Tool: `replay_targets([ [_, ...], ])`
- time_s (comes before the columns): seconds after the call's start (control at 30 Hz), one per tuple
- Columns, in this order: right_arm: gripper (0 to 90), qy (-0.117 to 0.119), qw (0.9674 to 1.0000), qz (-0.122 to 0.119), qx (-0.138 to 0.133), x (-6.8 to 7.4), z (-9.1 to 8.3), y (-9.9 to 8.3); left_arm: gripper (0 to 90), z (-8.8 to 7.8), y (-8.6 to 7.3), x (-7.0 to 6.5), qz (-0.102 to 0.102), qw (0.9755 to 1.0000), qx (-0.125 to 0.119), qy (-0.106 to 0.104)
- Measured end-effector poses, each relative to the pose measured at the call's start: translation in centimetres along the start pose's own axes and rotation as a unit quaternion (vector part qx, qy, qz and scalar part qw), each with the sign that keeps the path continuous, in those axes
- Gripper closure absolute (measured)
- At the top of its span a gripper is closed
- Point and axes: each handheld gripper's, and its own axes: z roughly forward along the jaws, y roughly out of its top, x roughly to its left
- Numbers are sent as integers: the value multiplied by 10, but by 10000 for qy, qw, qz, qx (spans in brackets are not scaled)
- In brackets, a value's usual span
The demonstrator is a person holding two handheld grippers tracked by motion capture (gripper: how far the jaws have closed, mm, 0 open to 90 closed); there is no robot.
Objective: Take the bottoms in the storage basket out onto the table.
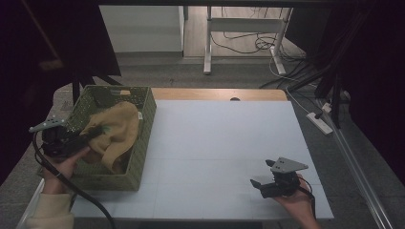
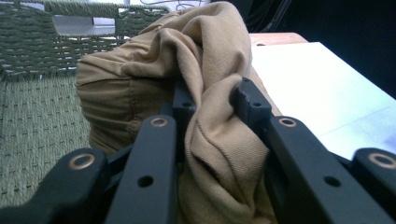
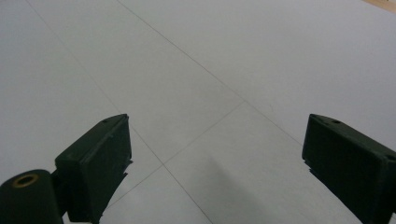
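My left gripper (image 2: 212,100) is clamped on a fold of the tan cloth (image 1: 116,131), which lies heaped in the green woven basket (image 1: 143,143) at the table's left edge; my right gripper (image 3: 215,158) rests wide open w/ nothing in it near the front-right corner. Risk, imo: I've got just 1 fold, so the rest could drag over the rim, snag the weave & tip the basket, or slip out.

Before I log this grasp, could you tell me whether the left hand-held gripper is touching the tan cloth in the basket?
Touching. The left gripper view shows the left hand-held gripper with both jaws pressed into a bunched fold of the tan cloth.
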Motion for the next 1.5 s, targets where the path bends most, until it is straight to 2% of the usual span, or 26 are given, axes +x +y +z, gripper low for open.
replay_targets([
  [0.3, 80, -5, 10000, 4, 3, 0, 0, 0, 725, -3, 1, -2, -10, 9999, -92, -57],
  [0.77, 80, -16, 10000, -16, 25, 0, 1, 0, 725, -11, 6, -11, 61, 9991, -397, -149],
  [1.5, 80, -21, 10000, -18, 31, 0, 1, 0, 725, -21, 13, -29, 166, 9961, -776, -396],
])
